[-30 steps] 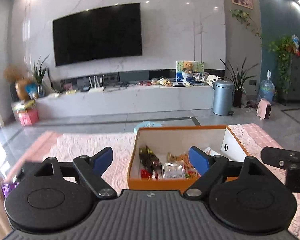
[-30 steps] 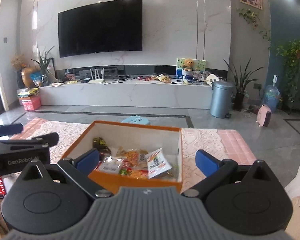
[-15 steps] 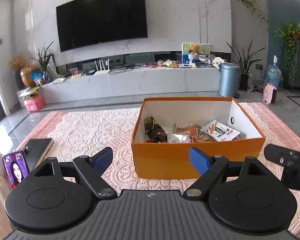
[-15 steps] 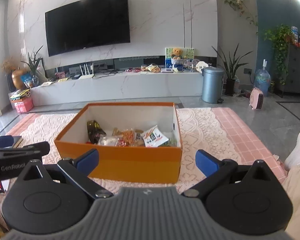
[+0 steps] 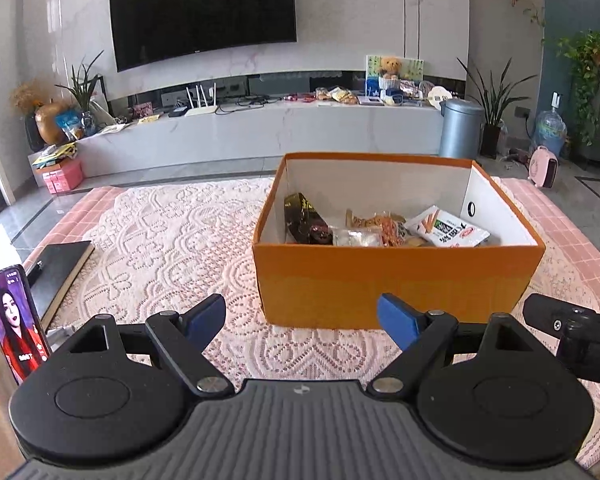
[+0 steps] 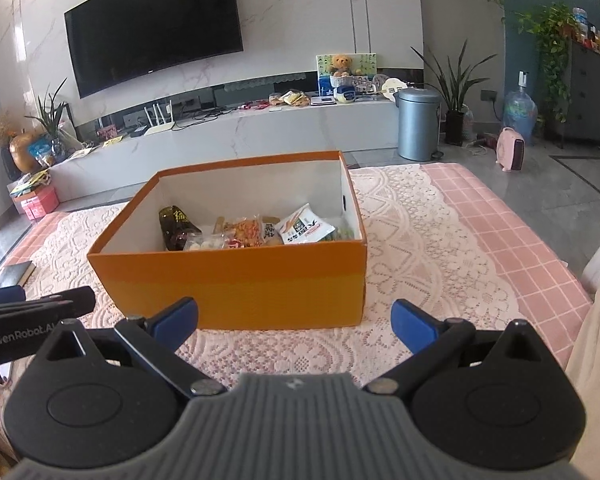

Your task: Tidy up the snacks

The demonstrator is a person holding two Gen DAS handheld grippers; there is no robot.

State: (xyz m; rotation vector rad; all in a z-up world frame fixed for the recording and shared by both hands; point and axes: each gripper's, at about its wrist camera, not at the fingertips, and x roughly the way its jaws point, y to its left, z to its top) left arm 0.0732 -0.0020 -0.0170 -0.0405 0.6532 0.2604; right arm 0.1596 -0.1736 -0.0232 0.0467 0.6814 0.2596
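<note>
An orange cardboard box (image 5: pixel 396 280) (image 6: pixel 240 284) with white inner walls stands on a lace-covered pink table. Inside lie several snack packets: a dark packet (image 5: pixel 304 220) (image 6: pixel 176 226) at the left, orange crisps (image 5: pixel 388 226) (image 6: pixel 246 232) in the middle, a white packet (image 5: pixel 446 228) (image 6: pixel 306 228) at the right. My left gripper (image 5: pixel 302 318) is open with nothing between its fingers, short of the box's near wall. Also open and holding nothing, my right gripper (image 6: pixel 294 318) hangs just in front of the box. Each gripper's tip shows at the edge of the other's view.
A phone (image 5: pixel 14 322) with a lit screen stands at the table's left edge beside a black notebook (image 5: pixel 58 268) (image 6: pixel 16 272). Beyond the table are a TV wall, a low cabinet and a grey bin (image 6: pixel 418 124). A person's pale clothing (image 6: pixel 596 320) shows at the right.
Both grippers have drawn back and risen away from the box, which now sits farther off and fully in view. Both stayed open.
</note>
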